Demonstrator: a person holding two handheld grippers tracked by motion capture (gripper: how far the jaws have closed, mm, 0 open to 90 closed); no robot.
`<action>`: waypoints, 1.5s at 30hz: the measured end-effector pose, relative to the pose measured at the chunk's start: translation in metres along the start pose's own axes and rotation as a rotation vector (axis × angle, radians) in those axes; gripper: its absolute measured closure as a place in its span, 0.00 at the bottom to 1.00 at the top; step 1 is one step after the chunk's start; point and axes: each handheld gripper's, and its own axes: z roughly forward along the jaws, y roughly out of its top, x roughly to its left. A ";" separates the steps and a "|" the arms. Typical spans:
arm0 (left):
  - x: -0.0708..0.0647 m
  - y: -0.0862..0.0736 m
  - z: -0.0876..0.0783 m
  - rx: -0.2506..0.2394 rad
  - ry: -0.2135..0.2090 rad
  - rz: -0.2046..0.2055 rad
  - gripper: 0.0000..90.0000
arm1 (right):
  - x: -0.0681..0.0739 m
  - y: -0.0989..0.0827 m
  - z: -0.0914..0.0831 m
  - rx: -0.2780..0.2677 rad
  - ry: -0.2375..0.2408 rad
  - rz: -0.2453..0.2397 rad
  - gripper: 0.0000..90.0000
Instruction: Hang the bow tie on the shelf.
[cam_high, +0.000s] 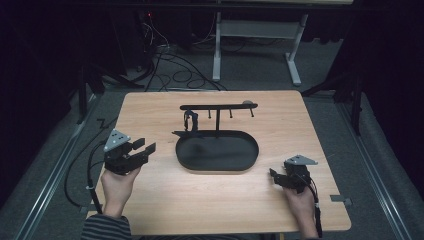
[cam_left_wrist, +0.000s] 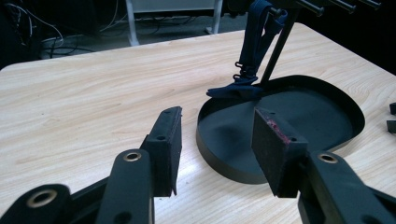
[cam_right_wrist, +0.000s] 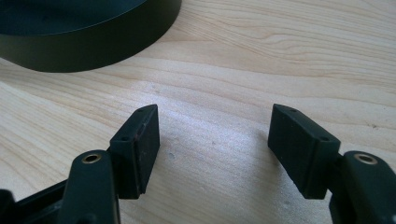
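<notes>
High view: I hold the left gripper (cam_high: 141, 148) and right gripper (cam_high: 275, 176) low over the bench (cam_high: 165, 200), flanking the black oval tray (cam_high: 218, 167). Both jaws stand wide apart, gripping nothing. A dark blue strap (cam_left_wrist: 254, 42) hangs from the tray's rack (cam_high: 218, 106), its end in the tray.
</notes>
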 end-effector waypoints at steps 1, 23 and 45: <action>0.000 -0.001 0.000 -0.001 -0.001 -0.004 0.59 | 0.000 0.000 0.000 0.000 0.001 0.000 0.40; 0.008 -0.021 -0.007 0.007 -0.001 -0.052 0.58 | 0.000 0.000 0.000 0.000 -0.001 -0.002 0.40; 0.016 -0.038 -0.011 0.014 0.004 -0.098 0.57 | 0.000 0.000 0.000 0.001 -0.002 -0.001 0.40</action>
